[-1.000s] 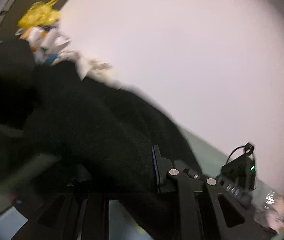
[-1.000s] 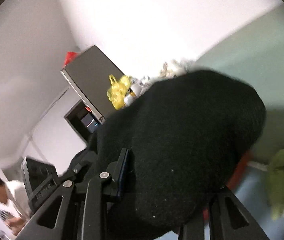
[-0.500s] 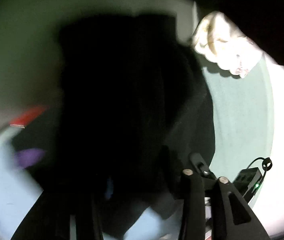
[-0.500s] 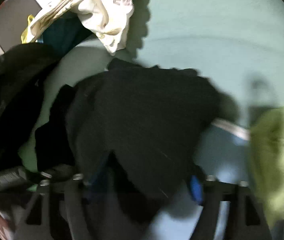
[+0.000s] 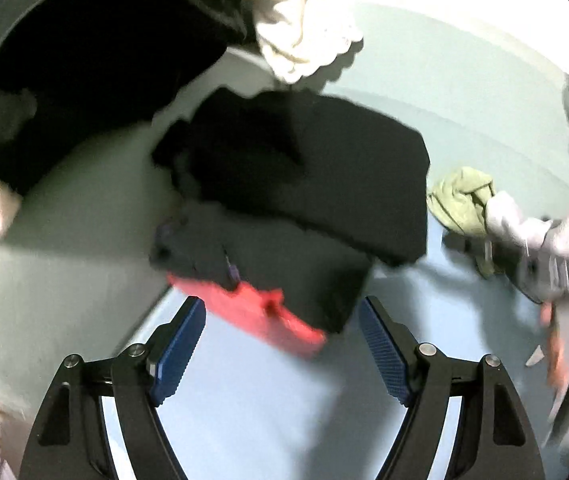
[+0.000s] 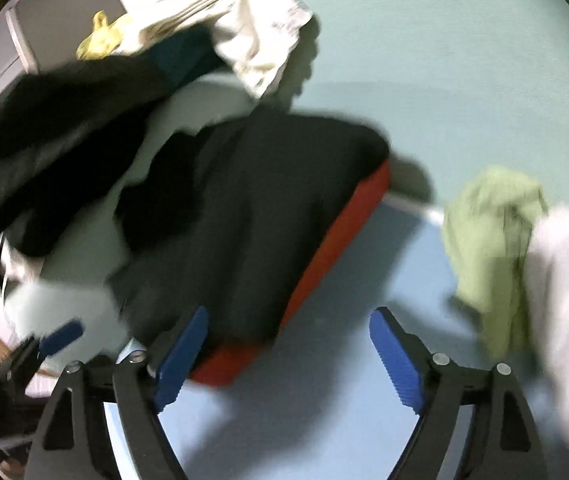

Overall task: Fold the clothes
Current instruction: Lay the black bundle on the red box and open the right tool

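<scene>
Now both tongs, left tongs [image 5: 282, 340] and right tongs [image 6: 288, 346], are opening with nothing between them; folded black garment [image 5: 304, 184] sits on red garment [image 5: 252, 312], likely stacking.

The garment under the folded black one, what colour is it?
Red, clearest in the right wrist view.

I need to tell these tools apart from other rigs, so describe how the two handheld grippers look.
Both look alike. The left gripper and the right gripper each have two black angular fingers with triangular cut-outs and silver round bolt heads at the joints. Each finger ends in a blue ribbed pad. No cables, markings, hands or sleeves show in either wrist view.
</scene>
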Demonstrator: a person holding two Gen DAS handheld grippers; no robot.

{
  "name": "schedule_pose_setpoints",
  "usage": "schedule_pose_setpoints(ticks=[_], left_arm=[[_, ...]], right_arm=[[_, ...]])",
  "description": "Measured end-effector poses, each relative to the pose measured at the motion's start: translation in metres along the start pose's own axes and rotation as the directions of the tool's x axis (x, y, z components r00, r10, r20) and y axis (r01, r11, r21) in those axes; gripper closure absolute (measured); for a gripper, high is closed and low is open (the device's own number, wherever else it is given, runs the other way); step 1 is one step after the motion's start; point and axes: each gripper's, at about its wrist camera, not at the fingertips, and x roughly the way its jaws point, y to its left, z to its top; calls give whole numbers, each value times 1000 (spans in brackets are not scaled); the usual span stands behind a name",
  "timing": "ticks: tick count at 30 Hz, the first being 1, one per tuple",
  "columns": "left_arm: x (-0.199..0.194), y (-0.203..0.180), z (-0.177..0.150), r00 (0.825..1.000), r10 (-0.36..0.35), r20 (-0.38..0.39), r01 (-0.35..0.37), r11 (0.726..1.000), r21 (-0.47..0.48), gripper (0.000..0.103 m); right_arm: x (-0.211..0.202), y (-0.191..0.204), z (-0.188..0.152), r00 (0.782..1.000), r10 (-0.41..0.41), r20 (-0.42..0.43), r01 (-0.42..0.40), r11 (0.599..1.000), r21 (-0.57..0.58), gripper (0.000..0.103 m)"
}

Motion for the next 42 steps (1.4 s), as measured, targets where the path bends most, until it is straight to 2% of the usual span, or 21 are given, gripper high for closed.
schedule_pose_setpoints(ticks=[3,4,6,10,14,16,21,25,31,42], left_arm=[[-9,-13,-17,1000,-13,-24,13,1000,-11,24],[-13,-18,-20,1000,4,-24,-4,1000,-3,24],[-24,-29,-21,999,50,-2,-50,999,22,24],[-63,-49,-24,988,117,100,-122,991,46,24],[-80,-53,-19,976,149,159,-152,988,6,23],[-83,-51,-17,974,160,164,-158,987,-21,23],[-75,-44,-2,980,154,127,-140,984,-114,23],[-75,-44,2,973,170,156,-142,975,-172,23],[-69,-48,-1,969,197,147,-168,968,-188,23],[-61,-35,5,974,188,127,-157,962,-223,23]], right_arm=[[-6,1,-48,995,91,-47,-88,994,64,17],[-11,-1,-61,992,107,-64,-101,992,81,17],[-24,-5,-79,994,81,-70,-75,993,89,17],[-60,5,-86,1000,25,1,-25,1000,-6,16],[-89,25,-79,996,-22,91,34,990,-134,3],[-94,31,-75,991,-41,129,63,983,-174,3],[-90,40,-51,992,-69,106,94,961,-260,3],[-97,37,-31,988,-57,141,93,961,-260,3],[-99,39,-19,982,-76,172,123,952,-279,3],[-88,45,-14,986,-65,152,108,949,-295,3]])
